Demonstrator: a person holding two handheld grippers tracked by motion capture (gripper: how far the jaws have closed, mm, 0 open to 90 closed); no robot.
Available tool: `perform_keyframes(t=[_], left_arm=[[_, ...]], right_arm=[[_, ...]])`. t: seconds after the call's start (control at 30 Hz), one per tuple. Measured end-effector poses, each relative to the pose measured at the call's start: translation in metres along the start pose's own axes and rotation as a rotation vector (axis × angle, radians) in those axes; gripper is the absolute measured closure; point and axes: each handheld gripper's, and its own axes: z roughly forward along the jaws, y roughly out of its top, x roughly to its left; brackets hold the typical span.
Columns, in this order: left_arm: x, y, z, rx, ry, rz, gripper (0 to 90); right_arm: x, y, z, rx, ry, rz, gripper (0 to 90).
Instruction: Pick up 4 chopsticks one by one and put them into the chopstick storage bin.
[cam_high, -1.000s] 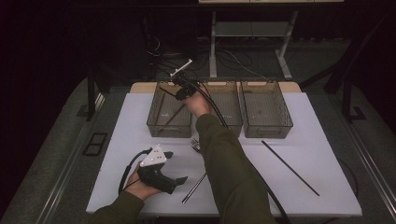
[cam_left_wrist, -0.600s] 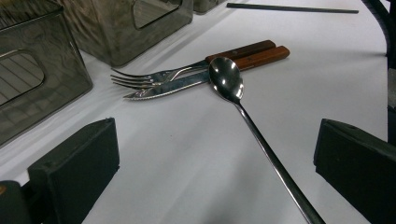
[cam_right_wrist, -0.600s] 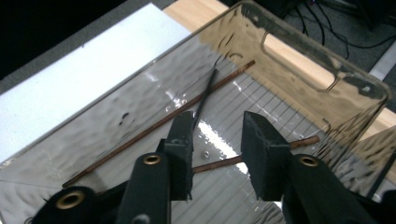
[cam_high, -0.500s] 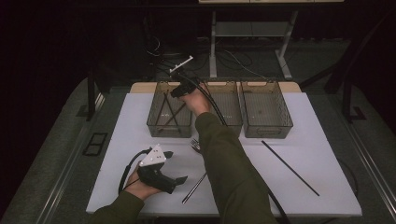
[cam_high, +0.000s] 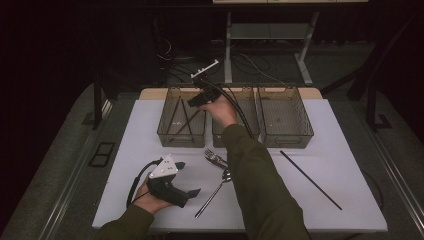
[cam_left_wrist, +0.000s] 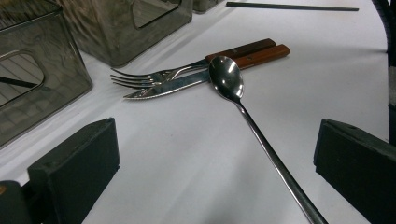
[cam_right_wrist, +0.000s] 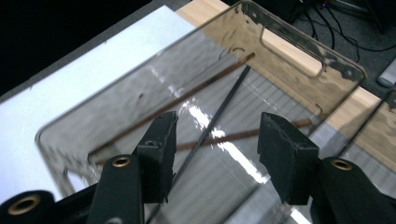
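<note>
Right tongs (cam_right_wrist: 215, 154): held above leftmost clear bin (cam_high: 181, 120), jaws just parted, nothing between; black chopstick (cam_right_wrist: 219, 112) and two brown sticks (cam_right_wrist: 187, 100) lying loose inside bin below.
Left tongs (cam_high: 187, 192): rested on white worktop (cam_high: 350, 165), released, jaws wide apart, empty.
Just ahead of left tongs: long spoon (cam_left_wrist: 243, 102), bowl touching fork (cam_left_wrist: 154, 77) and knife (cam_left_wrist: 187, 81) with wooden handles.
Farther right on worktop: second black chopstick (cam_high: 310, 179), well apart.
</note>
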Motion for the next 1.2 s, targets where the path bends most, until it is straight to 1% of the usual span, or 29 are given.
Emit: perform_keyframes(t=[0.07,0.13,0.23,0.37,0.47,0.67,0.77,0.8,0.83,0.87,1.03,1.13,1.2], left_arm=[[0.000,0.000,0.000,0.001,-0.001,0.001,0.0],[0.000,0.000,0.001,0.002,0.001,-0.007,0.0],[0.000,-0.001,0.000,-0.002,0.004,-0.015,0.0],[0.001,-0.001,0.000,0.000,0.007,-0.013,0.0],[0.001,-0.001,0.001,0.004,0.008,-0.014,0.0],[0.002,-0.001,0.002,0.011,0.009,-0.009,0.0],[0.002,-0.001,0.002,0.009,0.019,-0.010,0.0],[0.001,-0.001,0.001,0.011,0.020,-0.013,0.0],[0.002,-0.001,0.001,0.013,0.021,-0.005,0.0],[0.002,-0.001,0.001,0.007,0.022,-0.013,0.0],[0.002,-0.002,0.002,0.006,0.022,-0.016,0.0],[0.002,-0.002,0.002,0.007,0.025,-0.016,0.0],[0.002,-0.002,0.002,0.007,0.025,-0.016,0.0]], right_arm=[[-0.001,-0.005,-0.006,-0.014,-0.003,-0.008,45.5],[-0.004,-0.010,-0.014,-0.022,0.013,-0.003,43.8],[-0.005,-0.019,-0.025,-0.041,0.017,-0.009,40.7],[-0.008,-0.031,-0.038,-0.051,0.020,-0.026,36.8],[-0.010,-0.043,-0.048,-0.060,0.023,-0.025,35.2],[-0.018,-0.065,-0.064,-0.065,0.027,-0.026,32.4],[-0.022,-0.076,-0.072,-0.075,0.032,-0.022,31.1],[-0.023,-0.079,-0.075,-0.076,0.026,-0.027,30.7],[-0.023,-0.082,-0.077,-0.080,0.029,-0.024,30.3],[-0.025,-0.085,-0.080,-0.083,0.021,-0.027,29.7],[-0.032,-0.102,-0.092,-0.092,0.008,-0.030,27.7],[-0.035,-0.113,-0.099,-0.095,0.023,-0.013,27.4],[-0.036,-0.119,-0.103,-0.096,0.030,-0.018,27.4]])
